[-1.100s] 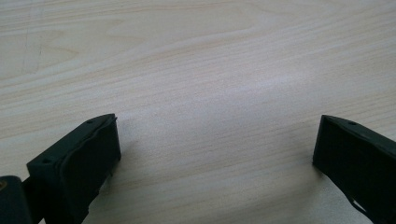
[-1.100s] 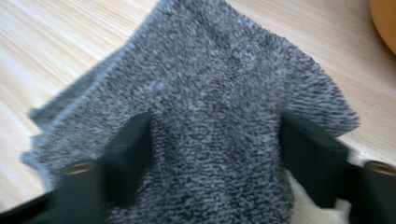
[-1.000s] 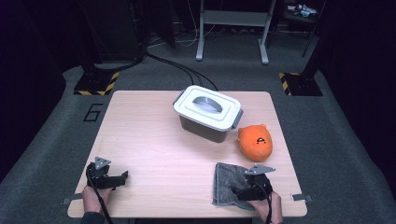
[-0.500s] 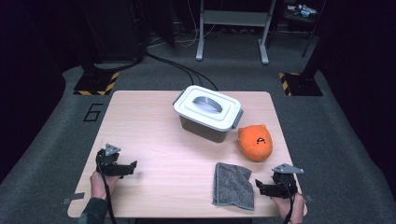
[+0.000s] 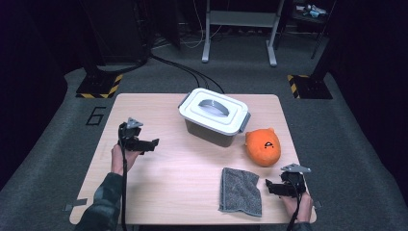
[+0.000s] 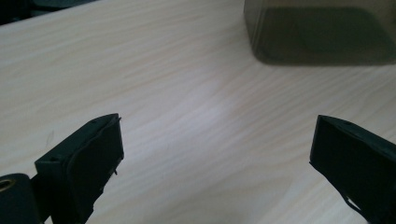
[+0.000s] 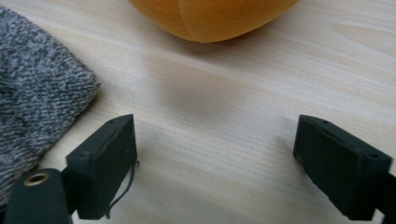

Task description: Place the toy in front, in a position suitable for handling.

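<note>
A grey box with a white lid (image 5: pixel 214 115) stands at the back middle of the wooden table (image 5: pixel 168 159). An orange plush toy (image 5: pixel 262 147) lies to its right, and a folded grey cloth (image 5: pixel 239 190) lies in front of the toy. My left gripper (image 5: pixel 153 143) is held above the table's left side, open and empty, pointing toward the box (image 6: pixel 322 32). My right gripper (image 5: pixel 268 187) sits low near the front right corner, open and empty, just right of the cloth (image 7: pixel 37 98). The plush toy (image 7: pixel 210 16) lies beyond its jaws.
Black and yellow floor markers (image 5: pixel 98 86) and a metal stand (image 5: pixel 238 29) are on the floor beyond the table. The person's forearms come in from the bottom edge. Bare wood lies between the two grippers.
The left gripper has risen and moved away from the front edge toward the box. The right gripper has slid right off the grey cloth to the table's right front corner.
</note>
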Available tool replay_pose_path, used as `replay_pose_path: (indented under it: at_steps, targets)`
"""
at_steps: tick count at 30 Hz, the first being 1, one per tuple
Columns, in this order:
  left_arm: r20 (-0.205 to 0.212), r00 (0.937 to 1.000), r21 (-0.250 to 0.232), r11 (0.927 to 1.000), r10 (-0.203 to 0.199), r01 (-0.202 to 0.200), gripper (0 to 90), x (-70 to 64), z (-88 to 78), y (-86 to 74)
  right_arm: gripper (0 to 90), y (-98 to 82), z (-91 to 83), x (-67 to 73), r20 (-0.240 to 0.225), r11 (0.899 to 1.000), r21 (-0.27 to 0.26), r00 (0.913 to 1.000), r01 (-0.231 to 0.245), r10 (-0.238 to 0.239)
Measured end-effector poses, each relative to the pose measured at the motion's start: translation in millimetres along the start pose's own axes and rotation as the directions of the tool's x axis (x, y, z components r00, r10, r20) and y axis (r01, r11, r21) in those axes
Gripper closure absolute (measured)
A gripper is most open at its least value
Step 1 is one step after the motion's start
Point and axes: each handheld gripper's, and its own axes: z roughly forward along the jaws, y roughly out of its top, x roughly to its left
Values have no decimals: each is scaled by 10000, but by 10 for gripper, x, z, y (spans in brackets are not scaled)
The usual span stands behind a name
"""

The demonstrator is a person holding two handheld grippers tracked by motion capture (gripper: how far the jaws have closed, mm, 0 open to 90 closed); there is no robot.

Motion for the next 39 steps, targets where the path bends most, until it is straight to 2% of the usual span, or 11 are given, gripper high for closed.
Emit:
replay_pose_path:
  at_steps: [2, 5, 7, 8, 14, 17, 18, 30, 34, 37, 39]
  targets:
    - [144, 9993, 147, 9992, 358, -360, 30, -7, 45, 153, 124, -3, 0, -14, 53, 10000, -37, 10000, -10, 10]
    - [257, 9983, 71, 9986, 529, -531, 36, -37, 98, 353, 116, -29, 0, -49, 113, 9998, -183, 9999, 10, -8]
    - [299, 9983, 23, 9987, 507, -508, 42, -49, 120, 412, 108, -43, 8, -55, 103, 9994, -346, 9999, -74, 78]
    - [360, 9979, -38, 9985, 539, -538, 45, -67, 166, 528, 100, -52, 15, -67, 121, 9987, -470, 9998, -181, 186]
    - [594, 9971, -254, 9986, 479, -465, 65, -114, 317, 819, 94, -47, 26, -78, 220, 9986, -501, 9996, -141, 152]
    - [551, 9950, -121, 9965, 837, -831, 76, -150, 392, 958, 95, -50, 25, -73, 270, 9985, -524, 9995, -125, 140]
    - [540, 9953, -181, 9967, 804, -795, 79, -169, 422, 995, 95, -50, 26, -74, 262, 9985, -527, 9996, -126, 140]
    - [422, 9949, 51, 9958, 916, -919, 249, -306, 730, 1340, 100, -61, 18, -56, 379, 9980, -622, 9993, 57, -33]
    - [301, 9946, 243, 9947, 992, -999, 353, -339, 789, 1405, 101, -63, 15, -46, 410, 9979, -640, 9992, 51, -24]
    - [426, 9942, 401, 9942, 982, -1000, 389, -339, 819, 1413, 101, -63, 15, -46, 412, 9979, -646, 9991, 48, -22]
    - [282, 9949, 590, 9934, 972, -987, 413, -331, 872, 1399, 103, -63, 15, -47, 402, 9979, -642, 9992, 48, -22]
